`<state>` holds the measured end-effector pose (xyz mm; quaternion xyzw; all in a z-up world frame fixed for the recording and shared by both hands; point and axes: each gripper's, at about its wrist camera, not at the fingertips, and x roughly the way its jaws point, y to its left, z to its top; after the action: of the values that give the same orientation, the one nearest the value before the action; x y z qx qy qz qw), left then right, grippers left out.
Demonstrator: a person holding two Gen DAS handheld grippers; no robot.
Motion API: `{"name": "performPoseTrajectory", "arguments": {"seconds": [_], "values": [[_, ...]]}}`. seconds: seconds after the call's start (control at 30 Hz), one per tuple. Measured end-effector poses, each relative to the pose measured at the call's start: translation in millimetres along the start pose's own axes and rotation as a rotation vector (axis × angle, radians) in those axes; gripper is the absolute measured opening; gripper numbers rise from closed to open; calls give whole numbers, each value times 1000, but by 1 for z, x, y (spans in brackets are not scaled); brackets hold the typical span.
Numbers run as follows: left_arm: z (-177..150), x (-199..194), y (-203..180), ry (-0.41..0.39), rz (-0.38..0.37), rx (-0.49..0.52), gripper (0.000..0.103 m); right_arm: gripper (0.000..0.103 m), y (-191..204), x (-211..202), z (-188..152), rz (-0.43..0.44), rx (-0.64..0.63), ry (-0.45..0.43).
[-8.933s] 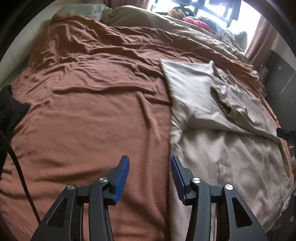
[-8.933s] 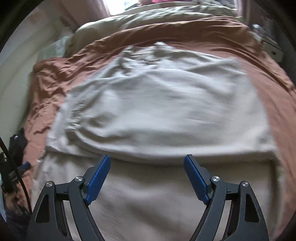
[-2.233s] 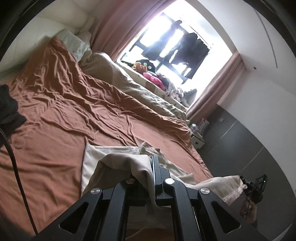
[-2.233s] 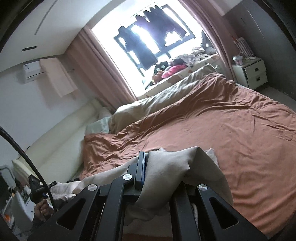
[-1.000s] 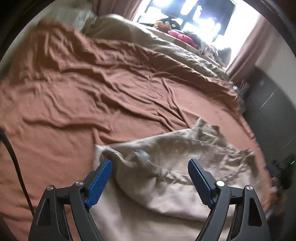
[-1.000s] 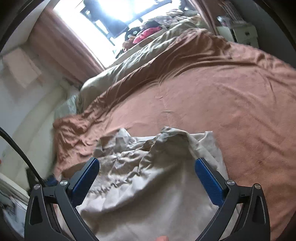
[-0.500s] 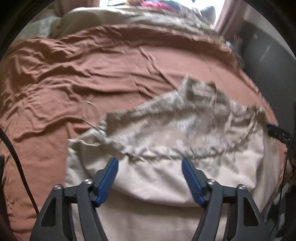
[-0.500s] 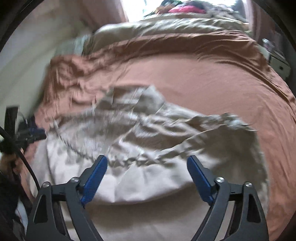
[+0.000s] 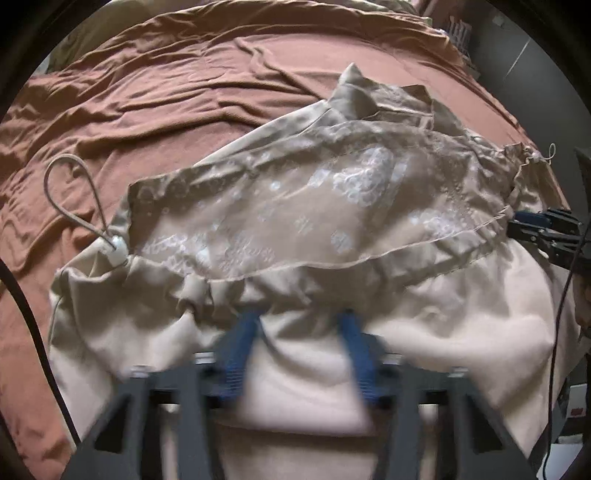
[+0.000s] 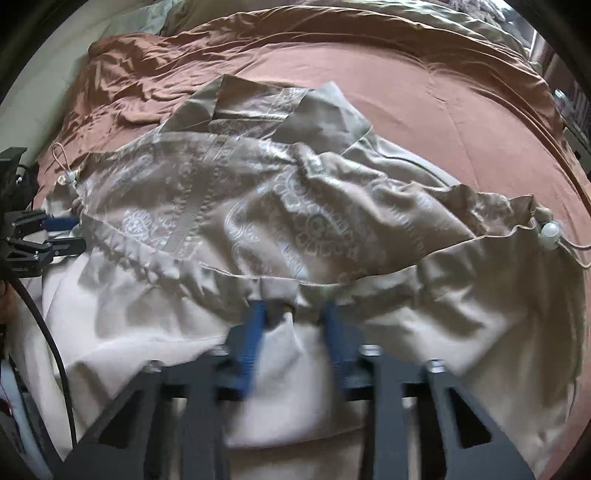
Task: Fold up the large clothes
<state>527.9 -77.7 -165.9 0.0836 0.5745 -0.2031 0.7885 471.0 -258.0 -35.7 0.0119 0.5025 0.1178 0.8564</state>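
Observation:
A large beige garment (image 9: 314,206) with a pale patterned lining lies folded over on the bed, its drawstring hem turned back; it also shows in the right wrist view (image 10: 295,214). My left gripper (image 9: 299,332) is open, blue pads low over the cream fabric just below the folded hem. My right gripper (image 10: 291,325) is open in the same way at the hem's other end. Each gripper shows at the edge of the other's view, the right (image 9: 543,232) and the left (image 10: 40,236). Both are blurred by motion.
The rust-brown bedspread (image 9: 166,85) covers the bed around the garment. A drawstring loop with a white toggle (image 9: 118,251) lies at the hem's left end, another toggle (image 10: 550,230) at its right. A beige duvet (image 10: 424,22) lies at the far side.
Both grippers let the lifted garment go, opened wide, and then dropped low to its folded hem. Their jaws have narrowed since half a second ago.

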Motion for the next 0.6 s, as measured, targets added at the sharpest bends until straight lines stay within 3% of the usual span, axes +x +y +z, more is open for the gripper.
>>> {"name": "performPoseTrajectory", "arguments": {"seconds": [0.03,0.13,0.4,0.6], "values": [[3,-1,-2,-1,15,4,13,12,-1,0,1,0,3,-7],[7,-5,-6,-18,20,17,3,4,-3,-9,2,4,18,-43],[32,-56,-10,-211,29,3,2,2,1,-45,8,-19,55,-186],[56,-38,-10,-209,37,-3,2,2,-5,-29,15,-50,101,-180]]}}
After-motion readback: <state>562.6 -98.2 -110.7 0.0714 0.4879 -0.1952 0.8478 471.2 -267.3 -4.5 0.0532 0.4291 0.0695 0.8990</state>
